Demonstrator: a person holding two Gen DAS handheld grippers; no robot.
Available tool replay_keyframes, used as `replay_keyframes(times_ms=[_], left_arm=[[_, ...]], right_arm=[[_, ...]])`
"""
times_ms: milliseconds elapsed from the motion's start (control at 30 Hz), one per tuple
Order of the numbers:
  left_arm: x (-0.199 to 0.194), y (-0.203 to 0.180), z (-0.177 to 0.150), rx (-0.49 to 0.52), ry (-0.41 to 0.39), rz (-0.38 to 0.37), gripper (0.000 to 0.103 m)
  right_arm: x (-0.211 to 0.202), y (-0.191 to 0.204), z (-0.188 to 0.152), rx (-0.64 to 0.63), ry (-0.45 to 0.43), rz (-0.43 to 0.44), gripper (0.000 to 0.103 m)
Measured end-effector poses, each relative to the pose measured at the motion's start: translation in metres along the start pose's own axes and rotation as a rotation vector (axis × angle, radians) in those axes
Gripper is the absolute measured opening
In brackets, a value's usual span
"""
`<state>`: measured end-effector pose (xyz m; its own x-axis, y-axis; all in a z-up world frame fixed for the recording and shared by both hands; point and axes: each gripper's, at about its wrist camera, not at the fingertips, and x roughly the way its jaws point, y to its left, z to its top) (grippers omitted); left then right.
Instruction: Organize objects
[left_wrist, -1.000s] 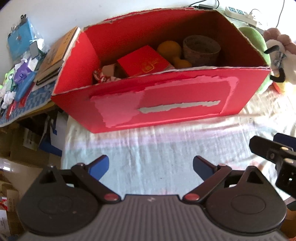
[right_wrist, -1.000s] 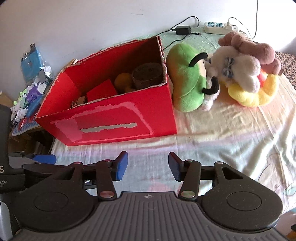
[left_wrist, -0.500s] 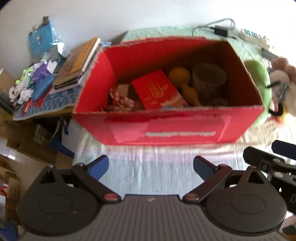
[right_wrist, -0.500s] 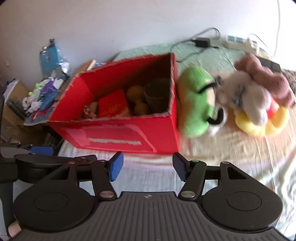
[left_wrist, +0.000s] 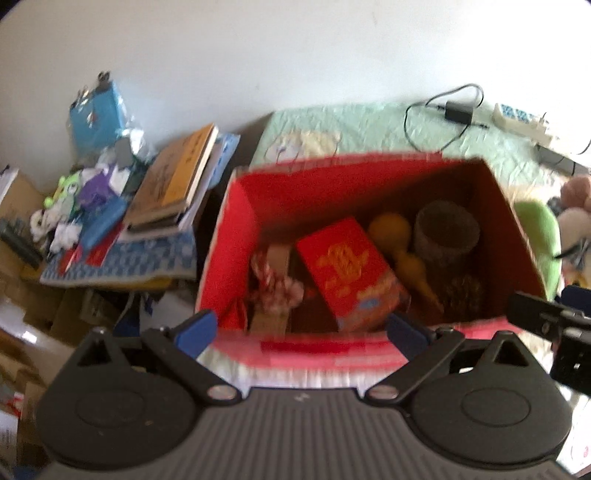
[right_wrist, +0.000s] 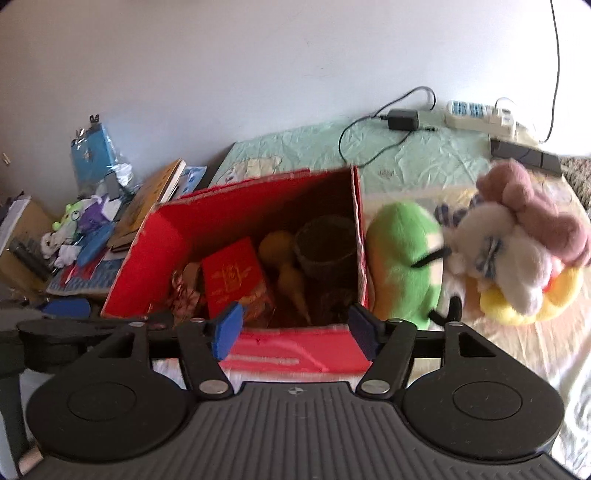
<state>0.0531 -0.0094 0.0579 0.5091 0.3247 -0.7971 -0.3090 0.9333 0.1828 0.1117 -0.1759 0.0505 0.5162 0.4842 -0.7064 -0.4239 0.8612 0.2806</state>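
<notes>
A red cardboard box stood open on a bed covered with a pale sheet. Inside it lay a small red packet with gold print, a yellow gourd, a dark round cup and a crumpled red-and-white wrapper. To the right of the box, touching its side wall, a green plush lay on the bed, with a white-and-pink plush and a yellow ring just beyond it.

The left gripper hung over the near rim of the box, jaws spread wide and holding nothing. The right gripper hovered over the same rim, nearer the right corner, also spread apart and empty. The green plush lay just right of its right finger.

Judged as the likely next item, the green plush looked light, soft and easily squashed, with no risk of breaking. Its fur would probably give good friction. A pinch across the narrow upper body seemed best, closing firmly since the stuffing would compress. The thin dark limbs looked too floppy to carry it.

The packet, by contrast, appeared stiff and flat, best held by its edges. The cup could be fragile; the pictures were too blurred to tell its material.

A stack of books and loose clutter sat on a desk left of the bed, well apart from both grippers.
</notes>
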Motion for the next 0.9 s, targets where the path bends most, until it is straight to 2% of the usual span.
replay_keyframes(times_ms=[100, 233, 467, 667, 900], left_arm=[[0.007, 0.002, 0.016, 0.029, -0.017, -0.024, 0.099], [0.016, 0.002, 0.025, 0.048, -0.028, -0.047, 0.099], [0.030, 0.008, 0.027, 0.069, -0.043, -0.049, 0.099], [0.042, 0.014, 0.024, 0.061, -0.024, -0.054, 0.099], [0.048, 0.019, 0.021, 0.045, -0.016, -0.047, 0.099]], right_arm=[[0.000, 0.008, 0.008, -0.011, -0.033, -0.072, 0.075], [0.003, 0.012, 0.016, 0.006, -0.060, -0.109, 0.078], [0.018, 0.018, 0.018, 0.049, -0.043, -0.145, 0.081], [0.029, 0.021, 0.014, 0.086, -0.031, -0.166, 0.083], [0.033, 0.025, 0.014, 0.069, -0.034, -0.186, 0.083]])
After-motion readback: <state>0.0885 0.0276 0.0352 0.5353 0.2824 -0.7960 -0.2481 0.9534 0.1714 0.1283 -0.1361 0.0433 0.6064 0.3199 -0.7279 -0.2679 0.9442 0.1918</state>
